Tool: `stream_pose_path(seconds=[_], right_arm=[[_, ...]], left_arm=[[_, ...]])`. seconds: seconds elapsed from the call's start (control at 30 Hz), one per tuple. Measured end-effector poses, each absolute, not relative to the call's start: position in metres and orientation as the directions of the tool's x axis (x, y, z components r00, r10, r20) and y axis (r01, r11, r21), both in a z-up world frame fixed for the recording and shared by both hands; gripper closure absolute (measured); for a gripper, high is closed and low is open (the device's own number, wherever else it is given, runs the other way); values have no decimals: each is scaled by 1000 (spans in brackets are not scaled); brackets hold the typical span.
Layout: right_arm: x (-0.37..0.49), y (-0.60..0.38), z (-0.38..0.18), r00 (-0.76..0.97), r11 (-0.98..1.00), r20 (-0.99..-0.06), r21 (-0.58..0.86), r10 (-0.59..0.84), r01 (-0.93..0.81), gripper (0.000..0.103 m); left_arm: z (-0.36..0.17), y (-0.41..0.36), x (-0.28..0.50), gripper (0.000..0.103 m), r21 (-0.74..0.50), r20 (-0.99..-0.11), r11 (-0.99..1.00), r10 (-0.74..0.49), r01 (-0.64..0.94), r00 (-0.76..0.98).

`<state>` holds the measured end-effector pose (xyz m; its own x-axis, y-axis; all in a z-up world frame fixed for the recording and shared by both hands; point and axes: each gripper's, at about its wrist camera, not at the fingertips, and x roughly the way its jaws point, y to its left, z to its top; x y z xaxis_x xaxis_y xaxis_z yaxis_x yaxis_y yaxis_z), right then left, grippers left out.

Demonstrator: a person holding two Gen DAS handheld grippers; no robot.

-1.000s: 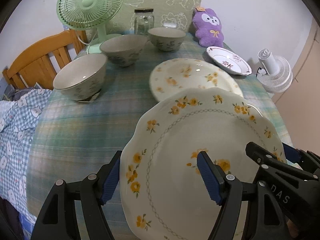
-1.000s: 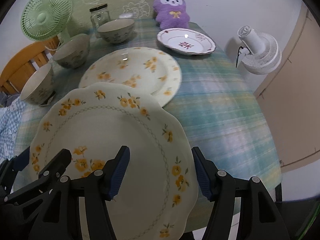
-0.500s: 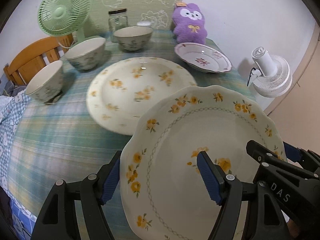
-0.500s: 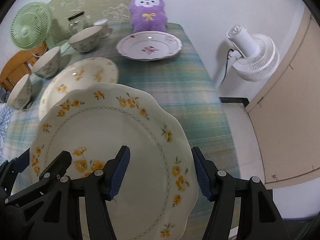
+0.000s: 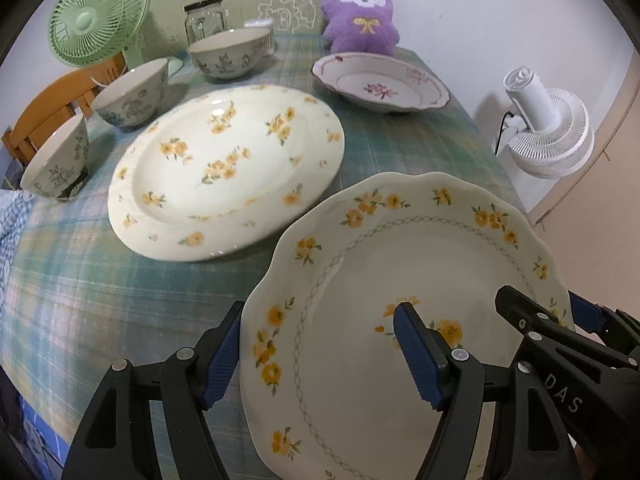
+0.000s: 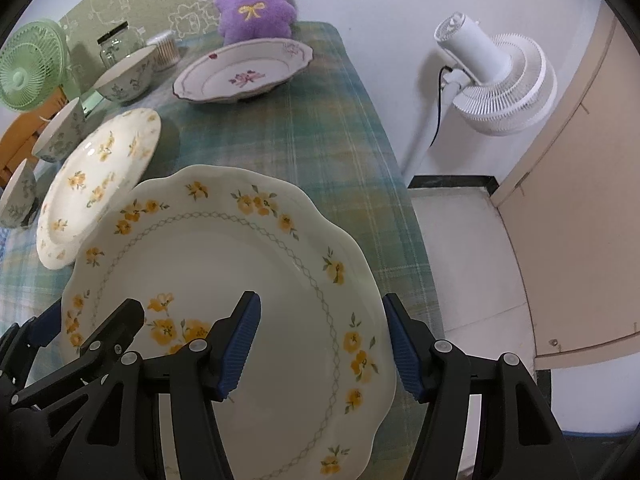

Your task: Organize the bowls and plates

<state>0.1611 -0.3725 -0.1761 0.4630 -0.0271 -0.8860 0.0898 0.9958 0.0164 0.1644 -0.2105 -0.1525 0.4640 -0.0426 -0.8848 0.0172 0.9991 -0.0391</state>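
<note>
Scalloped plate (image 5: 420, 280) is held off the worktop (image 5: 100, 300) between both claws, one per side, presumably to keep it level. Left claw (image 5: 320, 356) pinches its left rim, one finger under and one on the face. Right claw (image 6: 320, 340) pinches the right rim the same way. Round flowered plate (image 5: 224, 168) lies ahead-left of both, likely the stacking target. Three bowls (image 5: 132, 96) sit further left, a pink-flower dish (image 5: 380, 84) ahead.
</note>
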Motion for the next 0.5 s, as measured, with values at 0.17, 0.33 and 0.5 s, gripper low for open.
stream_pose_path(seconds=[0.17,0.33,0.5], right_arm=[[163,-374,-181,453,996,-891,27,-13,81,36],[163,-376,-181,455,996,-890,39,-1,79,36],[160,-375,-173,478,997,-878,22,-17,76,36]], left_arm=[[-156,-214,164,30,-13,-892,1000,-15,6,451],[-156,-215,164,29,-9,-893,1000,-9,3,449],[-146,-215,159,25,-7,-877,1000,-12,13,480]])
